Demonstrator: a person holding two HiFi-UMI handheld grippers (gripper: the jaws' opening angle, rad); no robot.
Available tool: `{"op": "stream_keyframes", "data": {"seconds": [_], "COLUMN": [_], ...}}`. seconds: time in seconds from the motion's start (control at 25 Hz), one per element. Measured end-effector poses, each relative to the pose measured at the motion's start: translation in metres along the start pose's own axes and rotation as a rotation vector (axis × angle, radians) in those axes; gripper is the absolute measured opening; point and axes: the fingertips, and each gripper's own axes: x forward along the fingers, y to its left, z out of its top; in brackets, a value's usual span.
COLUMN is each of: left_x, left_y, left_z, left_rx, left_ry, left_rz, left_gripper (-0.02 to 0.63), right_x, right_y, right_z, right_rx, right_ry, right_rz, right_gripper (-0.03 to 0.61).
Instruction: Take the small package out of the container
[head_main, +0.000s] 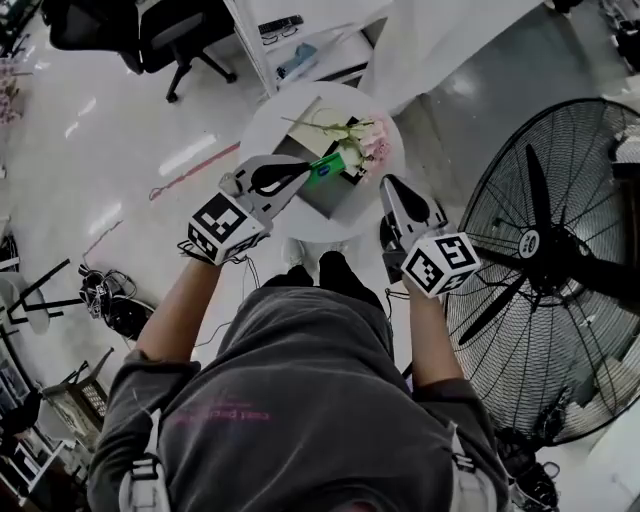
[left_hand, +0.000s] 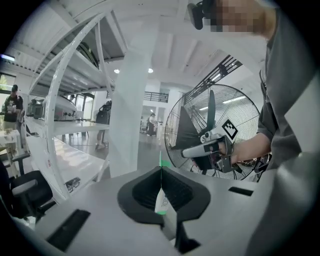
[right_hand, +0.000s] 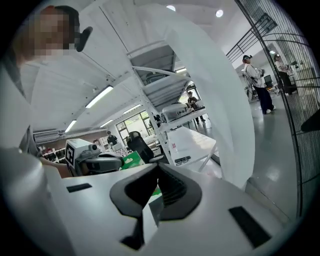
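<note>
My left gripper (head_main: 300, 175) clamped on the green package (head_main: 326, 168), held over the container (head_main: 335, 197) on the table (head_main: 265, 125), my right gripper (head_main: 388, 186) pinched together, empty I think, just beside.

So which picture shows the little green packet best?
The head view. There the green packet shows its flat face, pinched in the left gripper above the round table. The left gripper view shows only its thin edge between the shut jaws. The right gripper view shows just a small green patch beside the left gripper.
</note>
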Motion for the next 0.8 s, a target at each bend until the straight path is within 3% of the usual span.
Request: {"op": "stream_keyframes", "data": {"seconds": [0.6,0.8], "left_x": [-0.043,-0.052], "left_y": [-0.004,0.001], "left_z": [0.059,0.060], "left_rx": [0.017,-0.039], "left_ry": [-0.143,-0.187], "left_rz": [0.068,0.090], "left_gripper": [0.020,0.019], "right_x": [-0.011,-0.009], "right_y": [0.034,0.042], "right_z": [0.039,0.046], "right_rx": [-0.113,-0.147], "right_ry": [-0.070,-0.074], "right_rz": [0.048,0.056], "right_gripper": [0.021,0.021]}}
